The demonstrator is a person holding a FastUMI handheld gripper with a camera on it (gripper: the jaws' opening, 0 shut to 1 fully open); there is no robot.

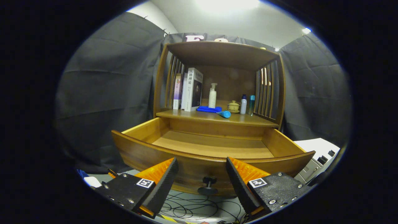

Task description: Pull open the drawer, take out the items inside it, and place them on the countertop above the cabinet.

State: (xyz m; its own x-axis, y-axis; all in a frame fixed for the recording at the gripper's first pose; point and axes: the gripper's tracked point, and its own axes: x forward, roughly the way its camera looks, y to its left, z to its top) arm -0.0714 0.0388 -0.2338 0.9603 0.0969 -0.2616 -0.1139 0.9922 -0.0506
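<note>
A wooden cabinet's drawer (140,152) is pulled out toward me, and the part of its floor that I see is bare wood. Its small dark knob (209,182) sits on the curved front, between my fingers and a little ahead of them. My gripper (202,166) is open, its fingers on either side of the knob and not touching it. On the countertop (248,120) above the drawer lie a blue tube (224,114) and a folded blue cloth (209,109).
The shelf also holds upright books (191,90), a white pump bottle (212,95), a small lidded pot (233,106) and two small bottles (247,104). A white appliance (317,152) stands right of the drawer. Dark cables (192,207) lie on the floor below.
</note>
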